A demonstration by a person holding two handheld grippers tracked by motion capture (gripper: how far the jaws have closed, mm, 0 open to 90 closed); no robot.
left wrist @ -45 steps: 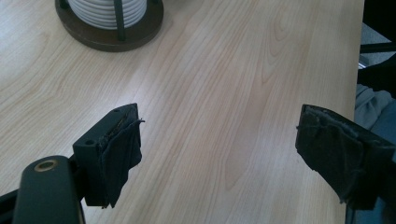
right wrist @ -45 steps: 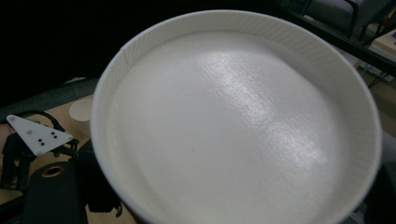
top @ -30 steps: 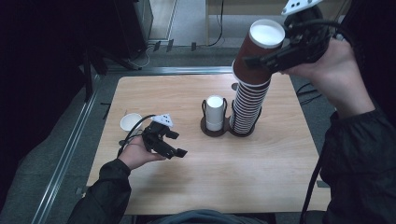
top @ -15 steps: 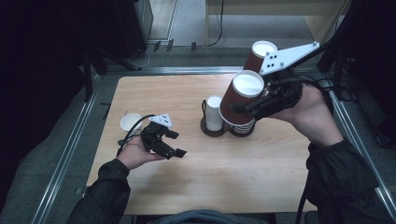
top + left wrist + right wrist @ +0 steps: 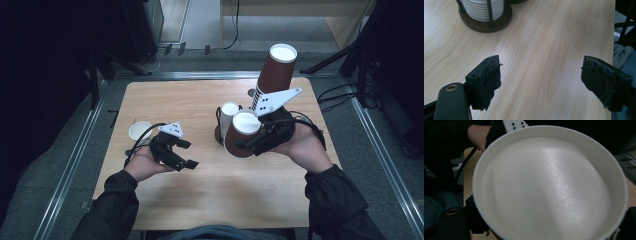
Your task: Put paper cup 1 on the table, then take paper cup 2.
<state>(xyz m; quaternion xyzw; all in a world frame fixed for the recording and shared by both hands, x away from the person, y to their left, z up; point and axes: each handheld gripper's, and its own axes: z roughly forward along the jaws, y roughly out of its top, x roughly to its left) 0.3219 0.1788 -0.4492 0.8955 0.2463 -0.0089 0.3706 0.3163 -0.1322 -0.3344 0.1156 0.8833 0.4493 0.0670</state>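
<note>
Brown cup (image 5: 244, 134) clamped in right gripper (image 5: 260, 140) just beside the cup stack (image 5: 275, 75), hand low & level (left gripper (image 5: 182, 155) jaws apart, empty).

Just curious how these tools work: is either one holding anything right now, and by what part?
The right gripper holds a brown paper cup by its side wall, just under the rim. The left gripper holds nothing; its jaws stand apart over the table.
</note>
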